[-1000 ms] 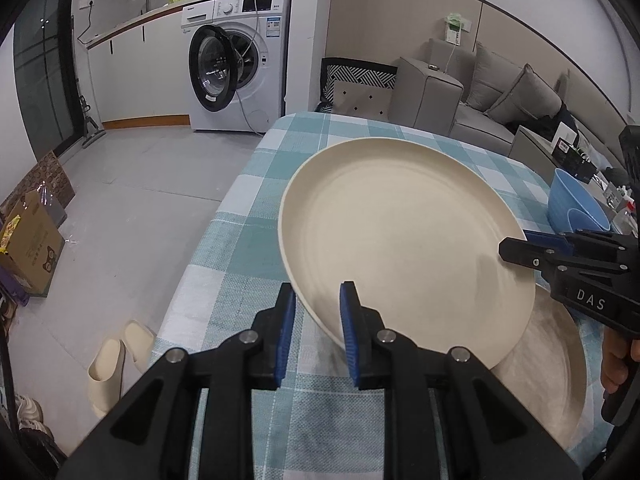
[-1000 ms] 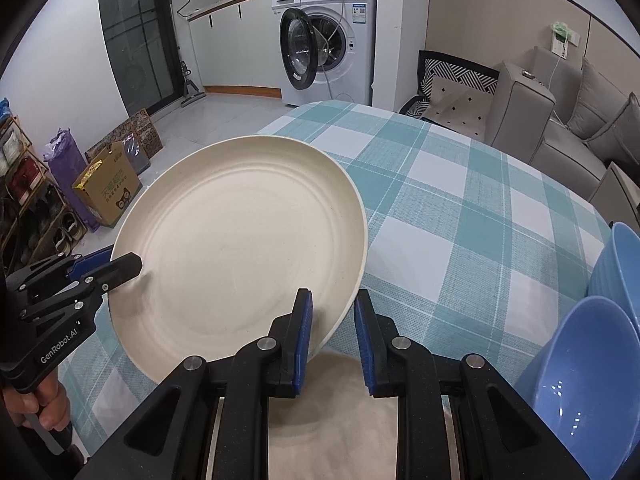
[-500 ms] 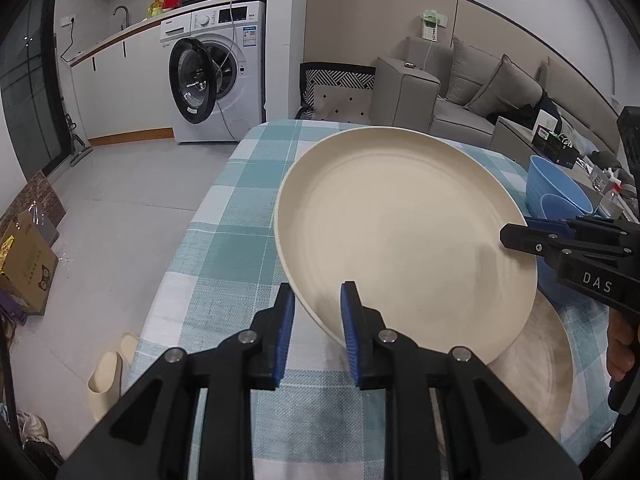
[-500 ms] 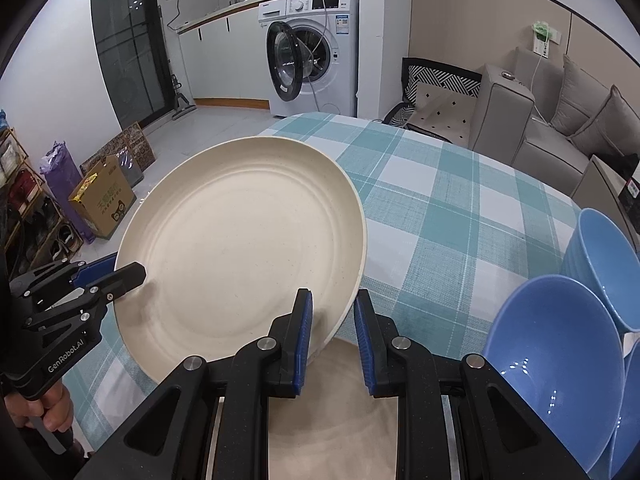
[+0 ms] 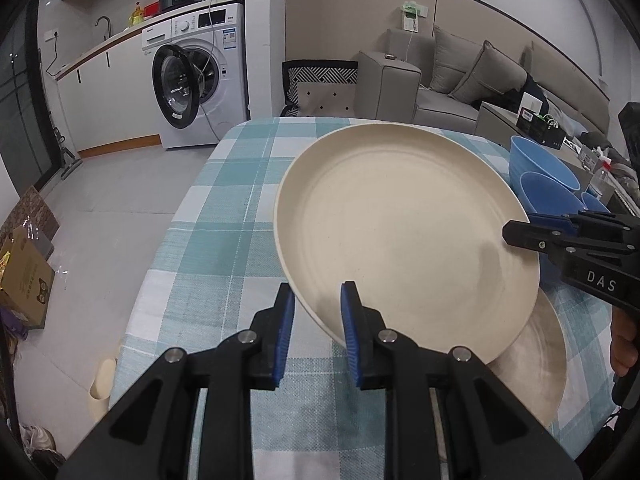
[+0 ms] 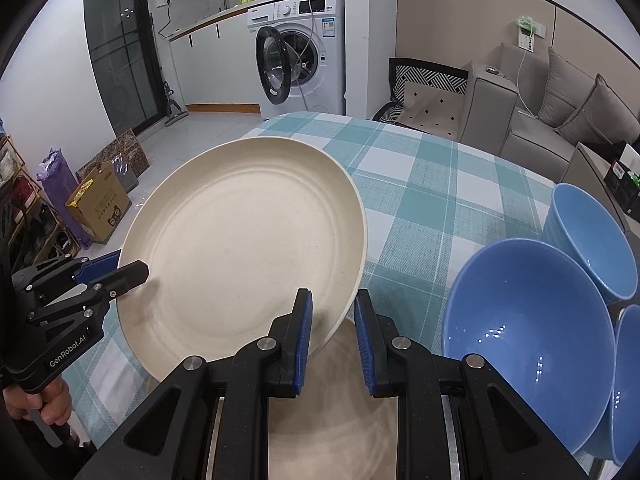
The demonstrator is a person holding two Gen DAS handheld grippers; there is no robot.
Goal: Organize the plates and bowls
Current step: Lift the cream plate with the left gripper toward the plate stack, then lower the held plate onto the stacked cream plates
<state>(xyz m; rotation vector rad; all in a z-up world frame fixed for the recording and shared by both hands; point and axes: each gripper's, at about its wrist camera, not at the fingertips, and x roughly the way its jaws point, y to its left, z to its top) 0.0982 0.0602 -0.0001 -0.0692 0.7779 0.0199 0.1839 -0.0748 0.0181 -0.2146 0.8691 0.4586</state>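
checked teal bench (image 5: 240, 208): left tool (image 5: 318, 334) and right tool (image 6: 333, 334) each pinch opposite rims of round cream plate (image 5: 400, 232), lifted tilted above second beige plate (image 5: 536, 364), likely to carry steadily; blue bowls (image 6: 528, 320) nearby.

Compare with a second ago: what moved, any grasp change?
Both grippers carried the cream plate toward the blue bowls, which now show larger in the right wrist view. No grasp change: left gripper and right gripper stay clamped on opposite rims. The second plate underneath, the bowls and the checked tablecloth stayed put.
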